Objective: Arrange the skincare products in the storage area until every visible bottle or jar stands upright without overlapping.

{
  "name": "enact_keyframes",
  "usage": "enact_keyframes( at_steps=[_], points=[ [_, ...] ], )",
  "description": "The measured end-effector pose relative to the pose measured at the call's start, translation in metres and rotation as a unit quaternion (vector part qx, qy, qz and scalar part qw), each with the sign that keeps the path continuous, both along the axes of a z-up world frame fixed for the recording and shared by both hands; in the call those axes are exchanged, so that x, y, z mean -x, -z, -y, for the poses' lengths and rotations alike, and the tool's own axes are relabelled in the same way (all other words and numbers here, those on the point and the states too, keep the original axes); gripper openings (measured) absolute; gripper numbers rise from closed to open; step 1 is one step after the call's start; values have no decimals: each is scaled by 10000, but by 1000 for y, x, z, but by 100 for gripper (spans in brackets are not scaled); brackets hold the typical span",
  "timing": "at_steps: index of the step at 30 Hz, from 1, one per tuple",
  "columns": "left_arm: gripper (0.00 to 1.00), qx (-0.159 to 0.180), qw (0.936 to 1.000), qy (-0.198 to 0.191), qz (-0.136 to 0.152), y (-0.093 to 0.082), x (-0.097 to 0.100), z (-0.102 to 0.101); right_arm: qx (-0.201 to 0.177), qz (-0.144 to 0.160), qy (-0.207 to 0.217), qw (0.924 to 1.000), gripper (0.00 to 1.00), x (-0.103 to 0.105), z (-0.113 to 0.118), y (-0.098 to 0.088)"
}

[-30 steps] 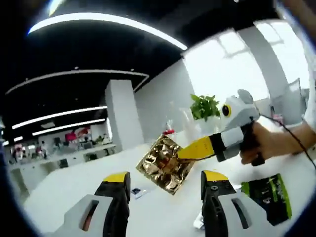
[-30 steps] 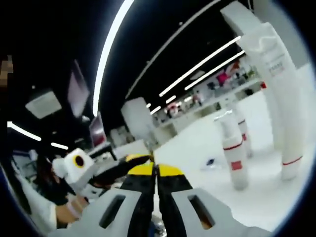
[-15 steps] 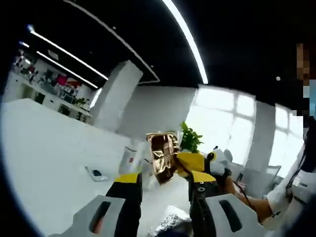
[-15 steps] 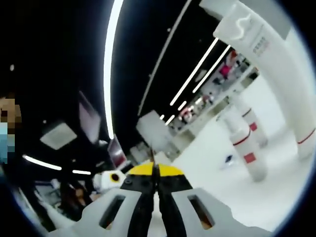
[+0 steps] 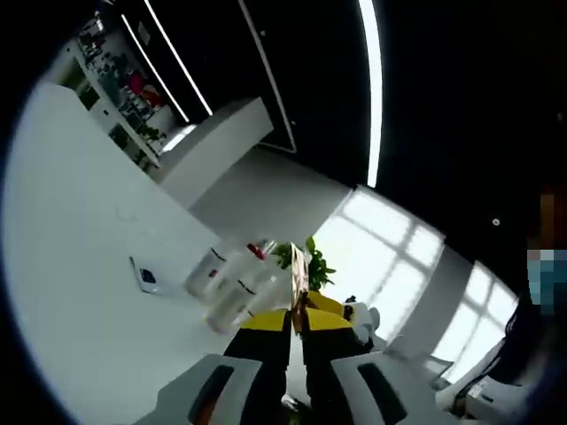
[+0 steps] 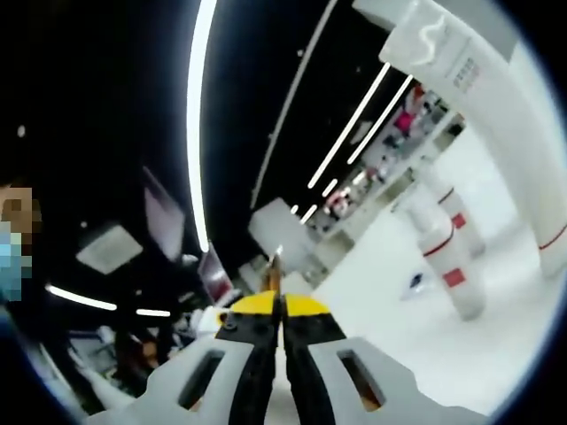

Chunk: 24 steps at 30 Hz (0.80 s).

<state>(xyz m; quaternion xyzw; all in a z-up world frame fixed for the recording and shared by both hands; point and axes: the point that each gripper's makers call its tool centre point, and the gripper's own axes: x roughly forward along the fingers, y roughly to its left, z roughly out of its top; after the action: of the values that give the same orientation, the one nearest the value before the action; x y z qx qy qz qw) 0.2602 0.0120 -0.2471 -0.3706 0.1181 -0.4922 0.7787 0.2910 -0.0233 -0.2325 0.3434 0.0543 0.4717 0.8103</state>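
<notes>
both claws, left claw (image 5: 297,320) and right claw (image 6: 278,305), pinch the gold sachet (image 5: 299,270) edge-on; opposed pulling could tear it.

1. Long ceiling light strips (image 5: 370,88) glared white against a near-black ceiling in both views.
2. In the left gripper view, windows (image 5: 390,257) at lower right were overexposed.
3. The white table (image 6: 443,345) looked bright, with faint shadows.
4. Fisheye bending curved the edges; distant detail was soft and blurred.
</notes>
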Motion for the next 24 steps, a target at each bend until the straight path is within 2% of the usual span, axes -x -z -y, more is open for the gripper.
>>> enact_keyframes(
  at_steps=[5,9,11,12,13,14,15,16,17,19,20,21,22,24],
  points=[
    [2,-127,9999,-99,22,2,-1,1,203,41,89,9997,0,0,-1,4],
    [1,-632,9973,-359,137,13,-5,-1,635,79,247,9976,0,-6,0,13],
    [1,-1127,9911,-689,136,23,-11,-5,1000,191,186,9946,0,2,-8,19],
    [1,-1380,9865,-848,228,28,-14,-7,1171,218,166,9927,0,4,-12,23],
    [1,-1763,9784,-1029,326,35,-17,-9,1451,273,250,9887,0,4,-14,29],
    [1,-1858,9760,-1080,358,36,-17,-9,1685,426,383,9840,0,3,-14,33],
    [1,-2100,9691,-1189,520,41,-19,-11,1919,667,525,9777,0,2,-15,35],
    [1,-2277,9632,-1258,676,42,-21,-13,1967,743,523,9762,0,3,-16,35],
    [1,-2308,9619,-1276,722,41,-22,-13,1873,654,483,9789,0,5,-17,35],
    [1,-2193,9656,-1231,655,40,-21,-13,1854,555,555,9795,0,0,-11,36],
    [1,-1975,9723,-1129,547,36,-19,-11,1871,559,646,9786,2,-3,-8,36],
    [1,-1852,9759,-1065,440,36,-18,-10,1905,548,742,9773,4,-6,-5,37],
    [1,-1773,9778,-1063,339,36,-19,-11,1986,546,923,9742,4,-10,0,37],
    [1,-1724,9785,-1118,152,40,-22,-15,2306,801,1164,9627,3,-14,9,35]
  ],
)
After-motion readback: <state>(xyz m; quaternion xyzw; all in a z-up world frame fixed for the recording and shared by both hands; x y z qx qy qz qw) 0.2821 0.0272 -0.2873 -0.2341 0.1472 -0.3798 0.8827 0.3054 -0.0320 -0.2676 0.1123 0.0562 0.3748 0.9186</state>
